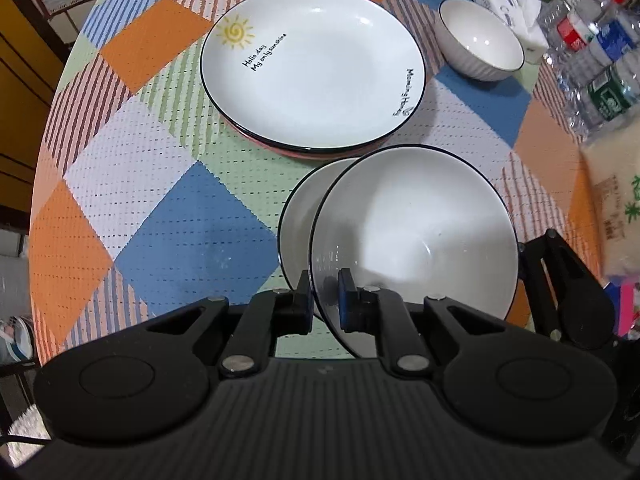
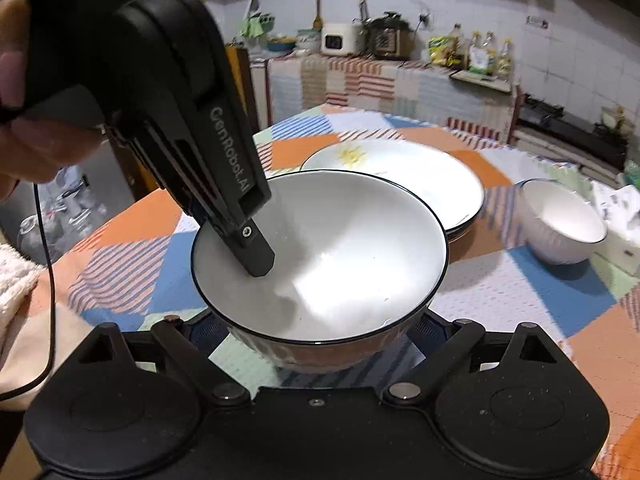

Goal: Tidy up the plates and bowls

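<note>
L gripper is clenched on the near bowl rim over the table, R gripper jaws I can't tell, so I'd lower it level toward the far bowl beside the plates.

A stack of plates is set mid-tabletop; a small bowl is placed to its right, two overlapping bowls nearer the camera, bottles at the far right
</note>
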The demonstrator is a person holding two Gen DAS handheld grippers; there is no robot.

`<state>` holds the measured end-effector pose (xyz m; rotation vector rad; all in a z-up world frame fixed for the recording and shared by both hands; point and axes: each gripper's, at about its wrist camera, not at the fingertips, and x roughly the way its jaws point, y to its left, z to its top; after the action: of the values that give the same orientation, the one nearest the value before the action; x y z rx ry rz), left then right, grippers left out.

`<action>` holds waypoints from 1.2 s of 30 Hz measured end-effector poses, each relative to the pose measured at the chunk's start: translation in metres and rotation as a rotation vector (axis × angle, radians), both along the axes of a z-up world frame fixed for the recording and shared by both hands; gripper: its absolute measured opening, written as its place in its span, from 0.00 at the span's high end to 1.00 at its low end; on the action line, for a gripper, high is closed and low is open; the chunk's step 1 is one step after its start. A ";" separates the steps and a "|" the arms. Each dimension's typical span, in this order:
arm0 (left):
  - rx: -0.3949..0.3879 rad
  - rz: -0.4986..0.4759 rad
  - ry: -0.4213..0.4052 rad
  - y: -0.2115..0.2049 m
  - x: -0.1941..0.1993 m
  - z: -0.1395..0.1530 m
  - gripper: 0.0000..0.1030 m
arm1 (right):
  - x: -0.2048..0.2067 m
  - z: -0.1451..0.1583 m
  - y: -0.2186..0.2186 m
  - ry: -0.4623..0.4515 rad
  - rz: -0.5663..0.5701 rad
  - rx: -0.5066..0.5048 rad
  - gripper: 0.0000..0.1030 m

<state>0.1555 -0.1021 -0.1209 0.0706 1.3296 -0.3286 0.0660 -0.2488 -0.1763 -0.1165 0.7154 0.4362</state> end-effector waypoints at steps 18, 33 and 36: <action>0.152 -0.091 -0.101 -0.023 0.003 -0.006 0.84 | 0.012 -0.002 0.006 0.068 0.024 -0.066 0.06; 0.296 -0.158 -0.195 -0.032 -0.008 -0.009 0.77 | 0.005 -0.002 0.006 0.041 0.013 -0.058 0.05; 0.263 -0.139 -0.210 -0.027 -0.006 0.007 0.71 | -0.002 0.003 -0.004 0.004 0.018 -0.048 0.05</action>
<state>0.1496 -0.1289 -0.1144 0.4090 1.1552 -0.2547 0.0639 -0.2524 -0.1737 -0.1676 0.7294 0.4364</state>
